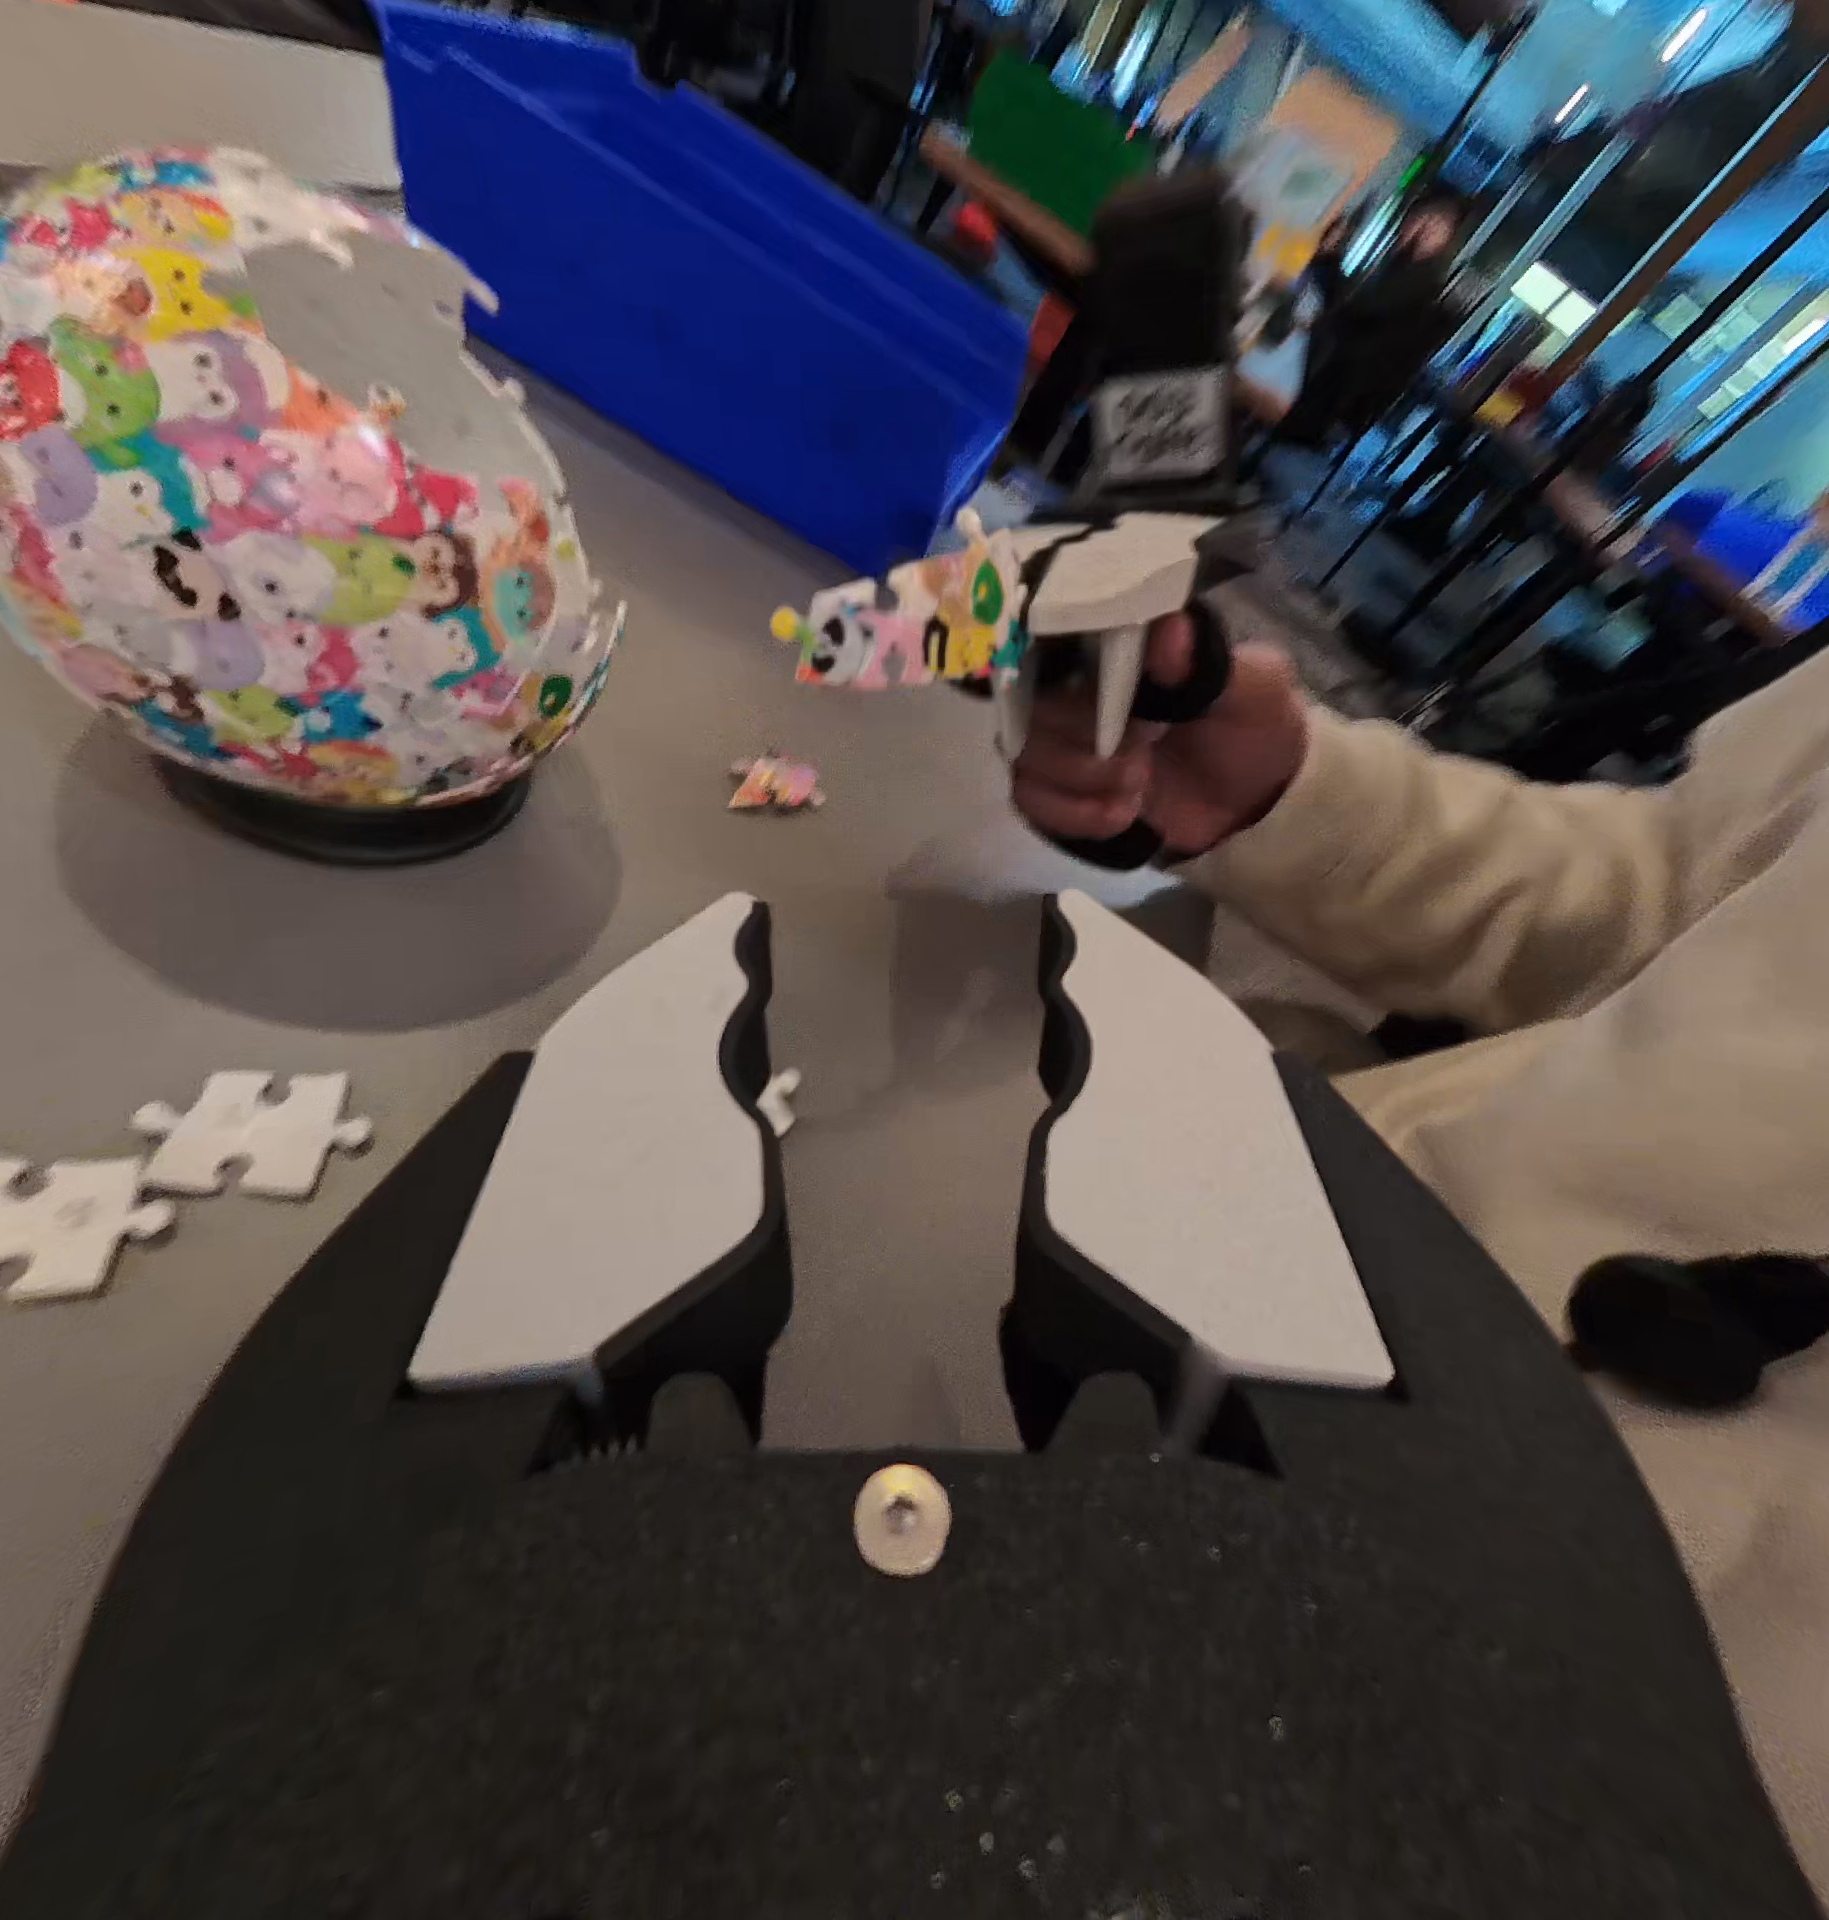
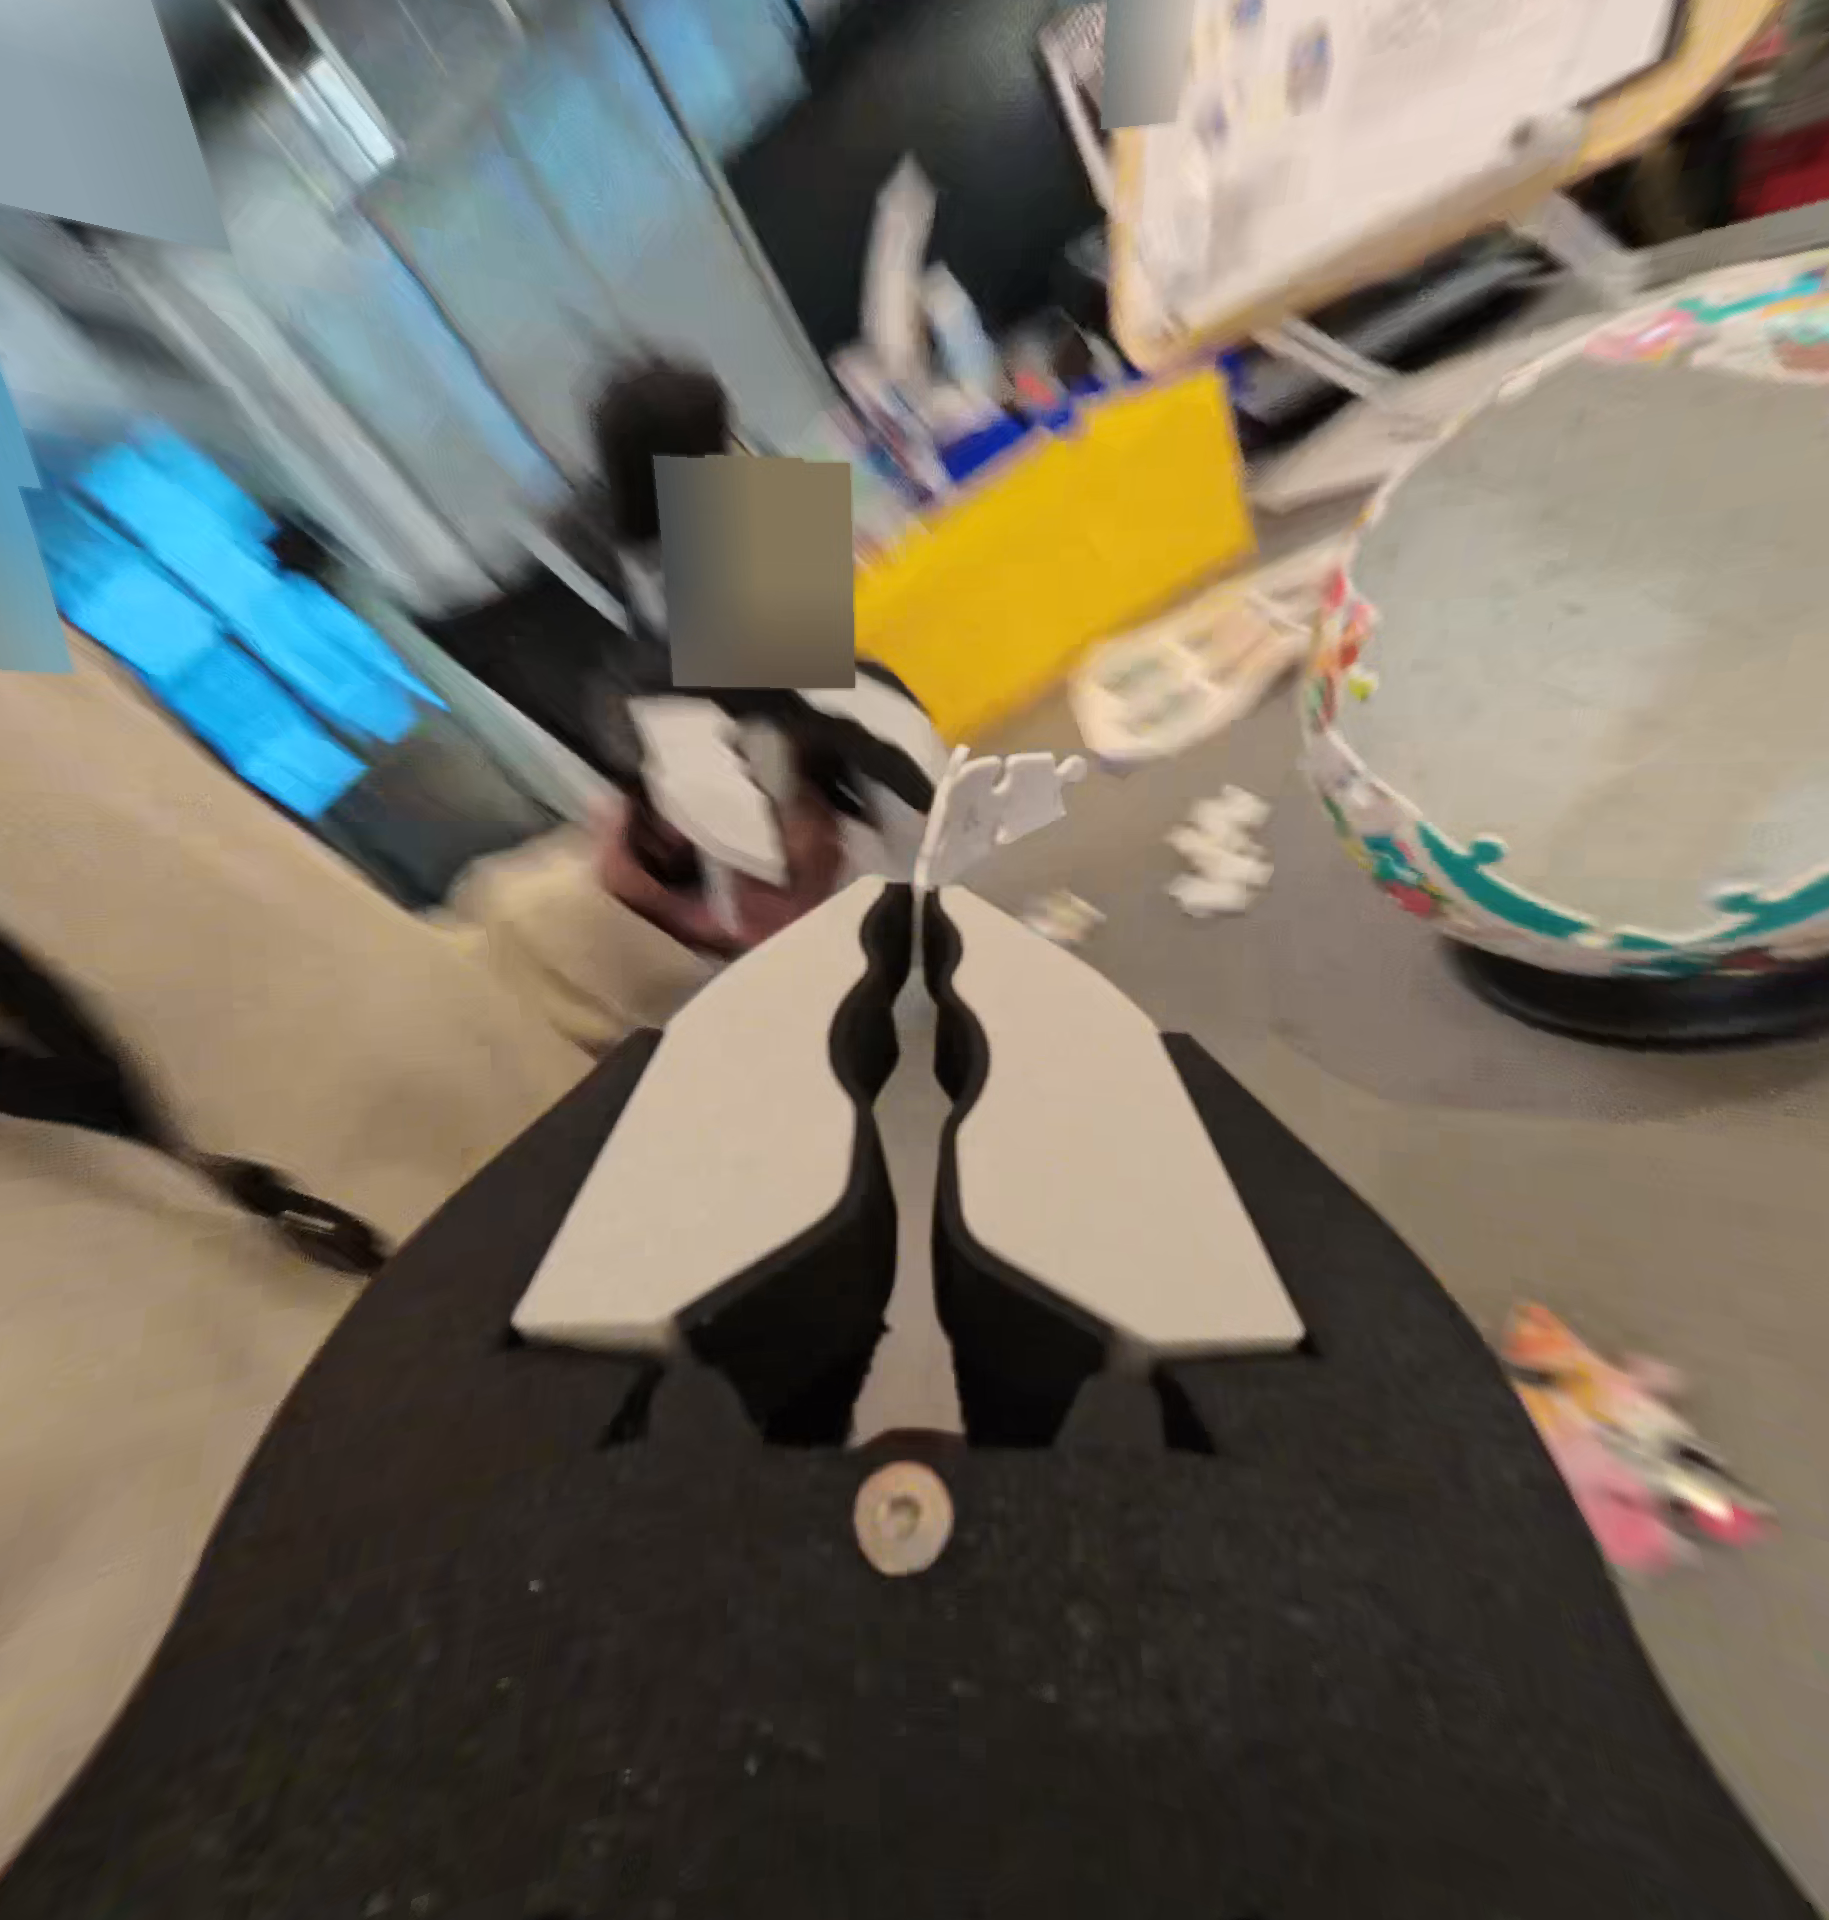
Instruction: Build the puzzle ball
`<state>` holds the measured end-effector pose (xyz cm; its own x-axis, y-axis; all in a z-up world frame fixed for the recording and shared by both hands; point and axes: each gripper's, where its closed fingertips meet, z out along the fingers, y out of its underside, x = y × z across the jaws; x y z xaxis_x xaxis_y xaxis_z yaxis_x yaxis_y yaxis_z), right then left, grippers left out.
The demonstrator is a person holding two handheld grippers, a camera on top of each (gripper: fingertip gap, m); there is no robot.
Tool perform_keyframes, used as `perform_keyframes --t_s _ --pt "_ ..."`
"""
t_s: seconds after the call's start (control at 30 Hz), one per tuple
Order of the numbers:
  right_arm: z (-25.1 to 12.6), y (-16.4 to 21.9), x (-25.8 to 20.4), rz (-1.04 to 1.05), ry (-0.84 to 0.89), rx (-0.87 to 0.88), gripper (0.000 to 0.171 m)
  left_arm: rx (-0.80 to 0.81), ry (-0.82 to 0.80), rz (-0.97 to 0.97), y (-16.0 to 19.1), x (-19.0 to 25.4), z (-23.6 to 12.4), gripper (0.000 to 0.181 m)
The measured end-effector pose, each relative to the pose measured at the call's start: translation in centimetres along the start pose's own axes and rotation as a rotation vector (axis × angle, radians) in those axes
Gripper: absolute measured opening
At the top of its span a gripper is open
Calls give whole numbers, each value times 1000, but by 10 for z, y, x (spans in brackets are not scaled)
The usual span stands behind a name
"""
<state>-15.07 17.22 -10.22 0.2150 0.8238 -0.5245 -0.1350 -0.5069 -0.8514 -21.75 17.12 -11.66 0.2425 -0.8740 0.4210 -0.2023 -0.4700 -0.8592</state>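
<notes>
The partly built puzzle ball (image 1: 255, 520) stands on a black ring base on the grey table, colourful outside, grey inside, its top open. It also shows at the right of the right wrist view (image 2: 1616, 675). My left gripper (image 1: 905, 925) is open and empty above the table, right of the ball. My right gripper (image 2: 915, 894) is shut on a strip of joined puzzle pieces (image 2: 998, 805), white side toward its camera. In the left wrist view the right gripper (image 1: 1024, 613) holds that strip (image 1: 910, 629) in the air, picture side showing, right of the ball.
Loose white-side-up pieces (image 1: 255, 1132) lie at the left of the table. A colourful piece (image 1: 775, 781) lies near the ball and shows in the right wrist view (image 2: 1627, 1455). A blue bin (image 1: 681, 270) stands behind; a yellow bin (image 2: 1066, 592) stands beyond. A beige sleeve (image 1: 1512, 862) is at the right.
</notes>
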Motion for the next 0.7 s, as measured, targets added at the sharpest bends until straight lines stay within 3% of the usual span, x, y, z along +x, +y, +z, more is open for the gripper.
perform_keyframes --t_s 0.07,0.17,0.3,0.5,0.7 --pt "-12 -24 -4 191 -172 169 2 98 97 -87 -18 5 2 49" --pt "-15 -31 -12 293 -311 216 2 226 238 -207 -45 11 6 49" --pt "-14 -36 -22 398 -453 283 2 175 269 -185 -44 12 23 49" --pt "-9 -44 -8 409 -446 339 2 162 223 -136 -36 9 21 48" --pt "12 -67 47 463 -301 411 2 149 224 -145 -25 4 17 48"
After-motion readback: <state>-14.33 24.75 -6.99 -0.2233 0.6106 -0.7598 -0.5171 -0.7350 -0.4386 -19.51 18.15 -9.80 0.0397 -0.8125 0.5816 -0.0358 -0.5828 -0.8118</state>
